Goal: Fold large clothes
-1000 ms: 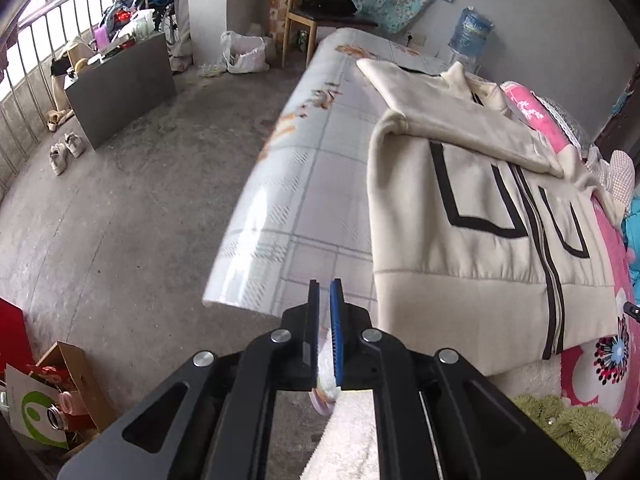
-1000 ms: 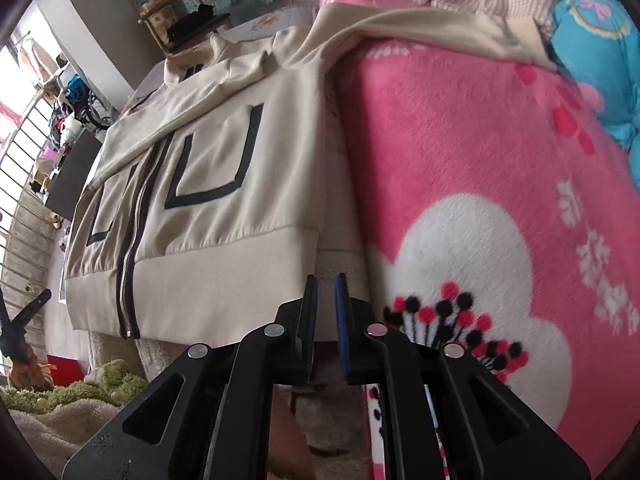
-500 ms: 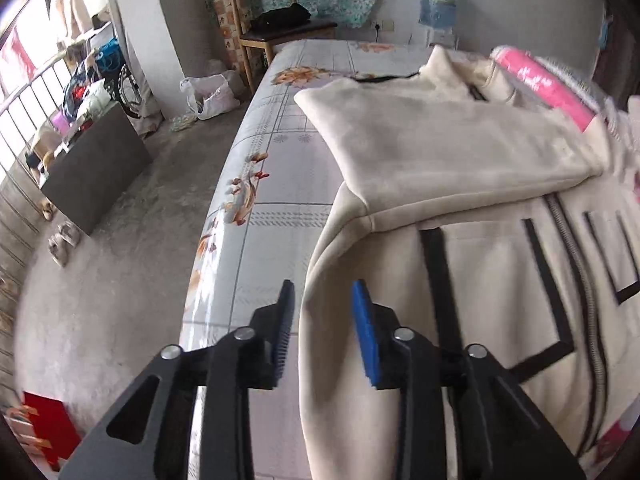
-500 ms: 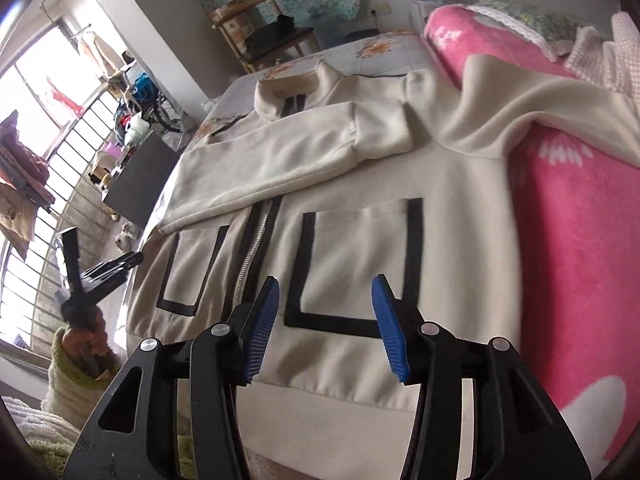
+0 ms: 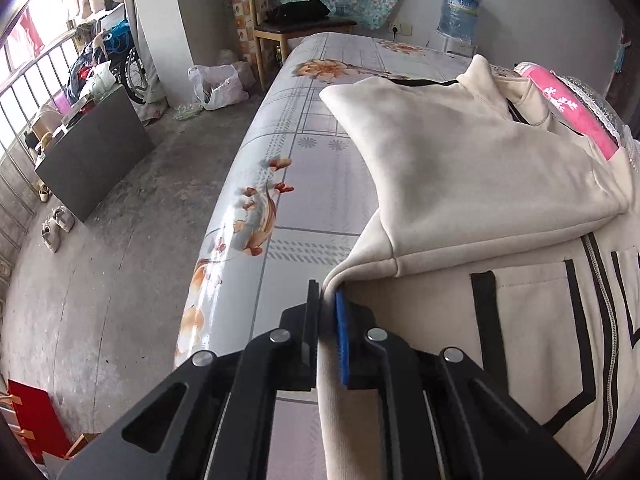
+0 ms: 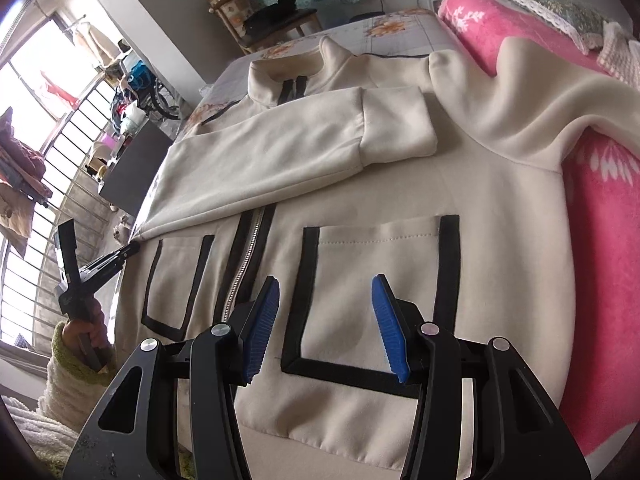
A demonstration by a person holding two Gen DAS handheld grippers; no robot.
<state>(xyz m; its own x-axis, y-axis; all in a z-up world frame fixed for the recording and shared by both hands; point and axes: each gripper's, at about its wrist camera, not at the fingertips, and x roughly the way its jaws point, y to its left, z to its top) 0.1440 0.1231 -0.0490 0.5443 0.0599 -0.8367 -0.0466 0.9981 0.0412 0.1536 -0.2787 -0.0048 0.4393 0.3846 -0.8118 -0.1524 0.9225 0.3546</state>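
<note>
A cream zip jacket (image 5: 460,184) with black-trimmed pockets lies front up on the bed. One sleeve (image 6: 280,140) is folded across its chest, and the other sleeve (image 6: 540,100) drapes over a pink blanket. My left gripper (image 5: 328,304) is at the jacket's left side edge, just below the folded sleeve. Its jaws are closing, and the cream edge is pinched between the pads. In the right wrist view the same left gripper (image 6: 134,245) shows at the jacket's side, held by a hand (image 6: 84,328). My right gripper (image 6: 325,320) hovers open over the right pocket (image 6: 372,288), holding nothing.
The bed's floral sheet (image 5: 288,184) lies bare left of the jacket, and its edge drops to a concrete floor. The pink blanket (image 6: 600,240) borders the jacket on the right. A wooden chair (image 5: 296,20), plastic bag (image 5: 216,84), dark board (image 5: 96,160) and water bottle (image 5: 458,8) stand beyond.
Both grippers moved from the jacket's hem up toward its middle. The left opened, then closed on the jacket's side edge. The right went from shut to open.
</note>
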